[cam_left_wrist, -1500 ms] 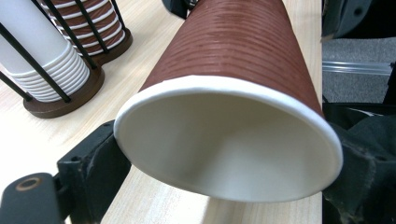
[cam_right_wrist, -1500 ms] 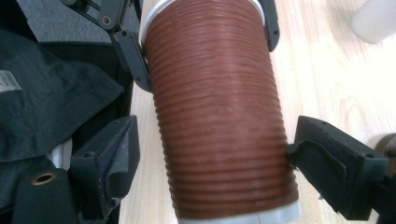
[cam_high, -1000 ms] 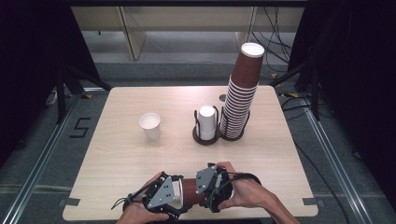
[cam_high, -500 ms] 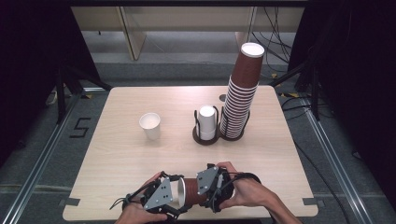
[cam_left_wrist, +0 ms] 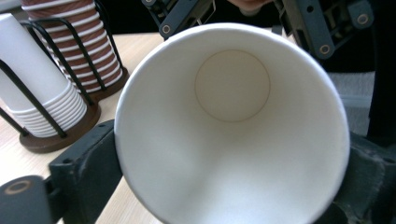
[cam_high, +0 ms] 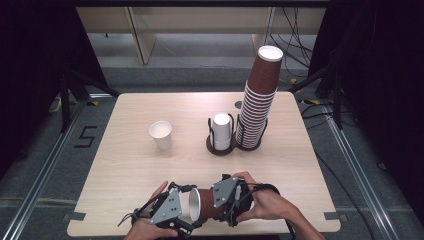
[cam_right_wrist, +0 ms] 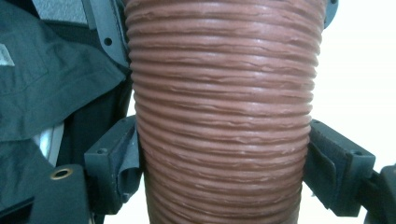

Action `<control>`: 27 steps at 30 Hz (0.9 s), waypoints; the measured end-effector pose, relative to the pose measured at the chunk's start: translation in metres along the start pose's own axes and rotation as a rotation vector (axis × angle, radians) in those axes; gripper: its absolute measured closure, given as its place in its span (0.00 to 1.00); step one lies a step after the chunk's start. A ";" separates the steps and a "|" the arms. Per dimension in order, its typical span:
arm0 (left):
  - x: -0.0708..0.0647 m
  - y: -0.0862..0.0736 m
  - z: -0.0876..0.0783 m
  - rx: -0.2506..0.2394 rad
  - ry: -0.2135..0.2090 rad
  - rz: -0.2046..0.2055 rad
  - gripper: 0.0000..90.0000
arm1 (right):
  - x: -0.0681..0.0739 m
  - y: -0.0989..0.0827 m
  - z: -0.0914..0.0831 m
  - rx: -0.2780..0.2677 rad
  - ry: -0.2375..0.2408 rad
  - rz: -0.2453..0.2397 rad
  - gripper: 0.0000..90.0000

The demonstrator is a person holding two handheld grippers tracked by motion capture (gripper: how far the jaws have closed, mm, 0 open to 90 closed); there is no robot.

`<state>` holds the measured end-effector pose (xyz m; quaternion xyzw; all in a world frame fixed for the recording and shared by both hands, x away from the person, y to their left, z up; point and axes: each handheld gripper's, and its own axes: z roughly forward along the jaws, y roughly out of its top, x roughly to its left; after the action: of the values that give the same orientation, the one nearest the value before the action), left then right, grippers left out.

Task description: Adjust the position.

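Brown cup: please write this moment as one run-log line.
brown cup: on its side | right hand-held gripper: grips body | left hand-held gripper: at rim

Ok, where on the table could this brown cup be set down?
Bare wood lies left of the white cup, and across the middle between it and the hands. The right edge beside the brown cup stack is narrower. The holder of white cups crowds the stack.

Between my tongs lies a brown ribbed cup (cam_high: pixel 207 204), white inside. Beyond them stand a plain white cup (cam_high: pixel 161 135) and a brown-ribbed stack (cam_high: pixel 256 107) on pale wood.
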<state>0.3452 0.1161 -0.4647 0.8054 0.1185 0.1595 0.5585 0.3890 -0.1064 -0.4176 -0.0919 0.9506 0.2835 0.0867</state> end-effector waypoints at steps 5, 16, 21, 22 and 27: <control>0.005 -0.002 -0.003 -0.088 -0.004 -0.096 0.08 | -0.005 -0.005 -0.008 -0.094 0.031 0.058 0.24; 0.009 -0.004 -0.005 -0.192 -0.001 -0.197 0.12 | -0.013 -0.016 -0.020 -0.248 0.033 0.163 0.23; 0.009 -0.003 -0.005 -0.209 0.010 -0.206 0.07 | -0.013 -0.016 -0.013 -0.261 0.045 0.167 0.23; 0.009 -0.002 -0.005 -0.211 0.016 -0.213 0.06 | -0.013 -0.015 -0.012 -0.267 0.049 0.171 0.23; 0.009 -0.002 -0.006 -0.243 0.027 -0.244 0.05 | -0.013 -0.014 -0.008 -0.293 0.061 0.194 0.23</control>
<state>0.3512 0.1249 -0.4632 0.7092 0.2028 0.1144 0.6654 0.4040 -0.1205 -0.4159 -0.0198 0.9057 0.4232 0.0155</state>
